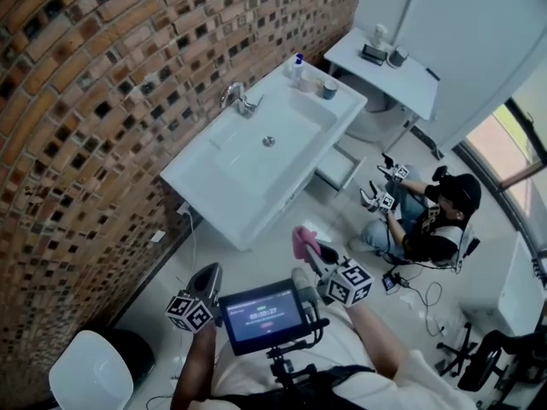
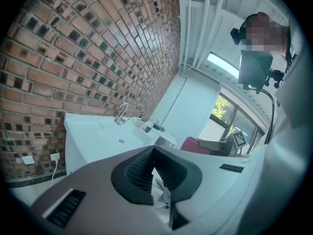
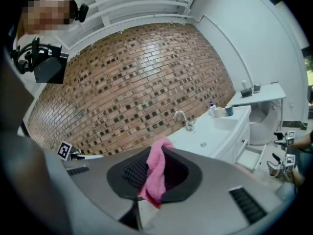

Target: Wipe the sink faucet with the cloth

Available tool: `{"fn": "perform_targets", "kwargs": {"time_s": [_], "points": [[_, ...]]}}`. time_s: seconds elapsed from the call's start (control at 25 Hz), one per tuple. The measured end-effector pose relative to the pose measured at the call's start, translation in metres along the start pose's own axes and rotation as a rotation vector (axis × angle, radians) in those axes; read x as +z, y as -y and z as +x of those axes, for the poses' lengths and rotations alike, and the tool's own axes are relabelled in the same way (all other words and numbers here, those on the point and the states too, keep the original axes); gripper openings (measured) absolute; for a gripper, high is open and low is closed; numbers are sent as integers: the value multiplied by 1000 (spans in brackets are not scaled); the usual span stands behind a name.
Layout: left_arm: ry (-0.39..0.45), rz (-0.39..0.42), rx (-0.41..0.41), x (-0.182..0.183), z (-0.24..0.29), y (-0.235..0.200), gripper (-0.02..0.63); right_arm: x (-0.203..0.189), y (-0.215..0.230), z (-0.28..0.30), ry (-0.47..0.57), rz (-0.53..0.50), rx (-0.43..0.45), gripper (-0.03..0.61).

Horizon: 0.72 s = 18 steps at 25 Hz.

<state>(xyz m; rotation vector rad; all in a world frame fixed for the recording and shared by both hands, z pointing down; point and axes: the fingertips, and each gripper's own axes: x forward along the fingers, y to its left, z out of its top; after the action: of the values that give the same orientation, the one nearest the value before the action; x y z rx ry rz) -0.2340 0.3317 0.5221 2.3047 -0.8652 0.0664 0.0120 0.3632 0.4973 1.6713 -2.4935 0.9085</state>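
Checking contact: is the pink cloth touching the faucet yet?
No, the pink cloth hangs clamped in the right gripper, clear of the faucet.

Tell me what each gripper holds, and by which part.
The right gripper pinches the pink cloth across its bunched middle, ends showing above and below the jaws. The left gripper is shut on nothing.

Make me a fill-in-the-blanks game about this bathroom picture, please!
1. The right gripper is shut on a cloth whose colour is ____.
2. The faucet stands at the edge of the sink nearest the wall, which is built of ____.
3. The left gripper is shut, and between its jaws there is ____.

Missing words: pink, bricks, nothing.
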Motion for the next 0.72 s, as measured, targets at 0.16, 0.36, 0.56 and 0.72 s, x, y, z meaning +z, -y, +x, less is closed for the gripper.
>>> {"fn": "perform_targets", "kwargs": {"time_s": [0.16, 0.36, 0.56, 0.72], "points": [[-27, -4, -16, -5, 8, -1, 3, -2, 8, -2, 3, 5, -28, 54], [-38, -12, -23, -8, 10, -4, 3, -8, 9, 0, 2, 19, -43, 54], [-47, -17, -35, -7, 20, -1, 3, -7, 11, 1, -7, 14, -48, 54], [-59, -14, -46, -8, 25, -1, 3, -8, 14, 2, -10, 13, -53, 54]]}}
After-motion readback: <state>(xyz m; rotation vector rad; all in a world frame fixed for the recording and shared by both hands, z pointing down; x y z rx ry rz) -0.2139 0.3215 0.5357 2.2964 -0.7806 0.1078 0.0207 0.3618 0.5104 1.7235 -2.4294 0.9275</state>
